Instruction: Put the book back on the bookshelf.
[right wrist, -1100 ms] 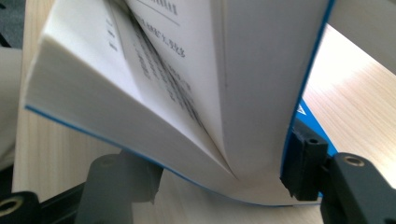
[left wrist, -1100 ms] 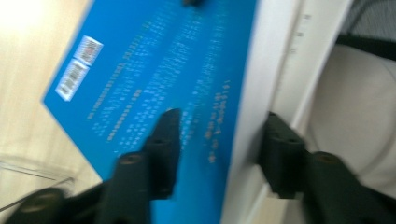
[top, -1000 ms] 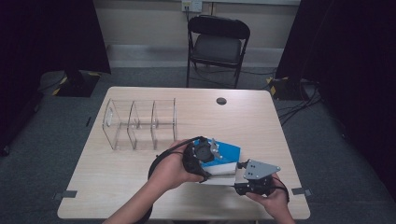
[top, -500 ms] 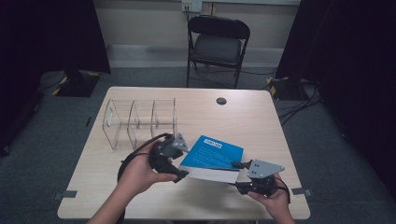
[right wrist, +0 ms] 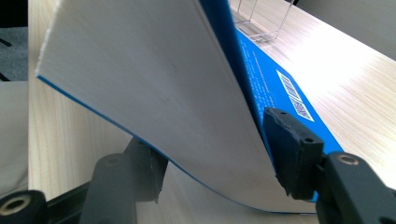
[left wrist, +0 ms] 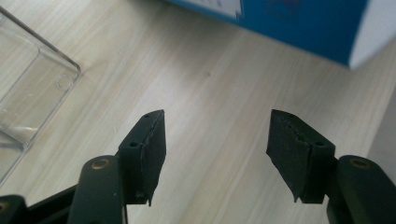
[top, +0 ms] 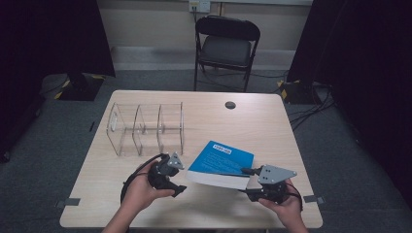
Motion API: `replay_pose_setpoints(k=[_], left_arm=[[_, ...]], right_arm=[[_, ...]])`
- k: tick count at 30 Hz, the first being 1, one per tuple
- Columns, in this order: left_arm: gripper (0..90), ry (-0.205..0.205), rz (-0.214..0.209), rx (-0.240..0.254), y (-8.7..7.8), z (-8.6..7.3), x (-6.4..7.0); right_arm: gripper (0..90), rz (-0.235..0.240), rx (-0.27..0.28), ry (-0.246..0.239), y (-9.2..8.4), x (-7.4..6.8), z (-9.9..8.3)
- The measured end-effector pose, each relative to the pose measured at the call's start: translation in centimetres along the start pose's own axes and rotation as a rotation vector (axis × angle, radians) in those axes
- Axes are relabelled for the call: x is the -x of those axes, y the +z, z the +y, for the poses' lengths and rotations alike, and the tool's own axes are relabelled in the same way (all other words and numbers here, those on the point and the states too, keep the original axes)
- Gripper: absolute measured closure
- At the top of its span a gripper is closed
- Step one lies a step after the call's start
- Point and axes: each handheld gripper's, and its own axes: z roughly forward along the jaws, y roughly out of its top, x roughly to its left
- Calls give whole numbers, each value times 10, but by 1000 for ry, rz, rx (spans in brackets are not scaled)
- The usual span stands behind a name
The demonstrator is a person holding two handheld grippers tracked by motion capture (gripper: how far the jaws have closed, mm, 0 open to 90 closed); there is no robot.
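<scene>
Your table point(top: 272, 121) carries a clear 3-bay organizer point(top: 145, 127) up and to the left of your left gripper point(top: 179, 188), well apart from the book. The blue book point(top: 221, 160) lies just right of that gripper, its long axis running from your right gripper point(top: 244, 187) up toward the far left, its white page edge facing you. In the left gripper view the blue cover point(left wrist: 299, 23) sits ahead and to the right of the tips, apart from them.

Your right gripper has the book's near corner clamped between its 2 jaws, 1 pad on the cover point(right wrist: 280, 93), the other under the pages, so that end is lifted. Your left gripper stands about half open over bare wood, its jaws having just been closing, with nothing between them. It is the nearer free tool to the book's low end, I judge.
</scene>
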Motion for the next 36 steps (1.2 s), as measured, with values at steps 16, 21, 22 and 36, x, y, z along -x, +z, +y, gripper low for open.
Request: replay_pose_setpoints(k=[16,21,22,36], left_arm=[[618,16,-66,2,-17,47,9],[648,29,-50,-18,-29,61,15],[648,16,-47,-18,-30,64,15],[533,5,-43,63,-29,60,9]], right_arm=[[459,67,-5,40,-7,9,10],[486,108,19,67,-19,12,15],[493,103,15,56,-21,12,16],[539,-3,16,1,-19,-1,24]])
